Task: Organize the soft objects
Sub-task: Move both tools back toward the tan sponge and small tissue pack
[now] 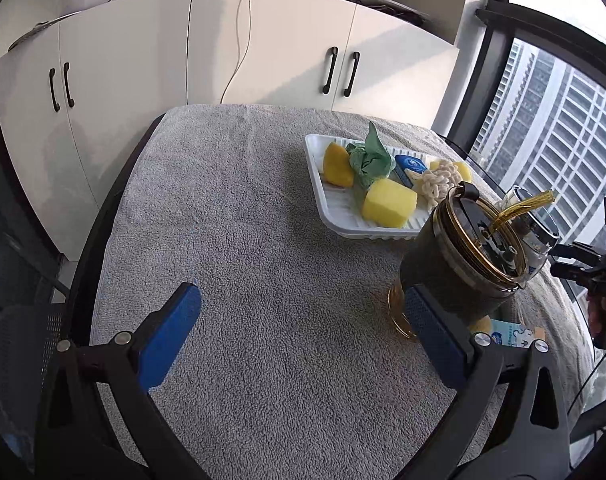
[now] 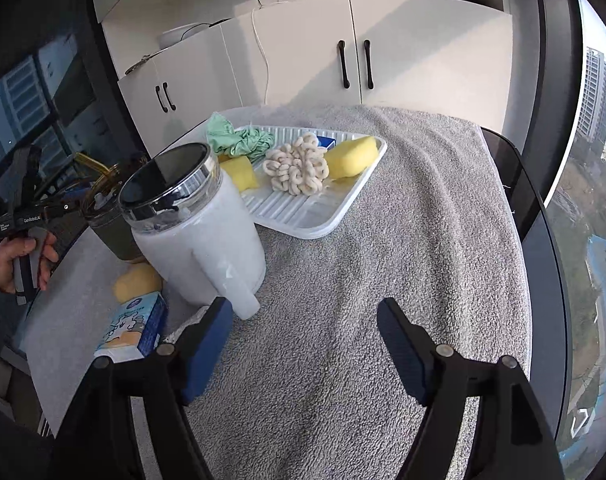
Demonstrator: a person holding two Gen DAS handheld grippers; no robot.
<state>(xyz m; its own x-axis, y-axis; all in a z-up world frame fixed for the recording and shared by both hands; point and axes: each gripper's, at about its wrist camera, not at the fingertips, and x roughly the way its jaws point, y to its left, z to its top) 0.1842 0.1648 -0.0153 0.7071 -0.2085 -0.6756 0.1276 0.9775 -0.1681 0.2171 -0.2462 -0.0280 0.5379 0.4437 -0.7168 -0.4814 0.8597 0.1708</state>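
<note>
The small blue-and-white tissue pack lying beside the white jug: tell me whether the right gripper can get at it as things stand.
Probably yes. The right gripper is open and empty, and the small blue-and-white tissue pack lies uncovered on the grey towel just beside its left finger; only the white plastic jug's handle crowds it.

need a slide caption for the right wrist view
Open right tool over grey towel, beside white jug; tray holds sponges, cloth, rope.

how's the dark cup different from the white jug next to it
The dark cup is olive-dark with gold trim and a gold straw; the white jug is frosted white with no straw. The cup's lid looks clear, the jug's black and chrome-rimmed. Only the jug shows a side handle. Both stand upright on the grey towel.
</note>
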